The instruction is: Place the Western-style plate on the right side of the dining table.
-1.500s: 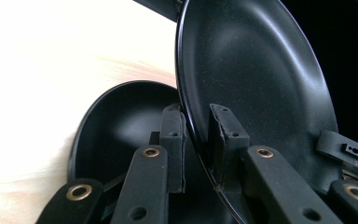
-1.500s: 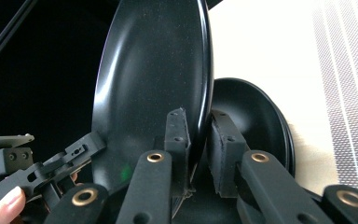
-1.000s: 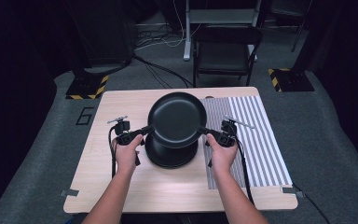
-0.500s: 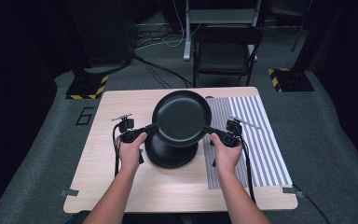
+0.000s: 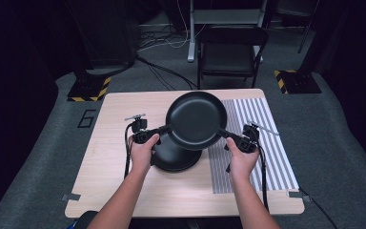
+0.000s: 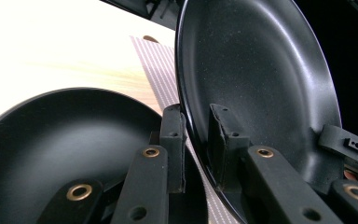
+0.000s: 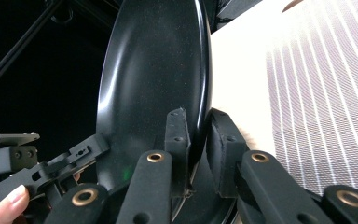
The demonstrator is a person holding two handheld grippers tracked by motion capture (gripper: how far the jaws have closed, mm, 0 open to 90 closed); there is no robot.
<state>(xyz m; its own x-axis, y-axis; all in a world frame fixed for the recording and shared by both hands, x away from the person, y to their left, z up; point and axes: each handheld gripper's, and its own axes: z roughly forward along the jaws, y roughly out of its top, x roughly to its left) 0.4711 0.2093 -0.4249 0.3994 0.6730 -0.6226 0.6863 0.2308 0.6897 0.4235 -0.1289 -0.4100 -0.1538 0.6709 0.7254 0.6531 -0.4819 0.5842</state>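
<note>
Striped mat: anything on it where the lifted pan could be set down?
Nothing visible. The striped mat looks bare; the lifted pan, clamped by the left gripper and right gripper, hangs partly above the second pan.

The upper pan point(image 5: 196, 120), gripped at its rim by the left tongs point(image 5: 164, 130) and right tongs point(image 5: 222, 133), now sits higher and further toward 1 o'clock, uncovering more of the lower pan point(image 5: 174, 155) on the tabletop point(image 5: 114, 109); both hands have shifted rightward with it
</note>
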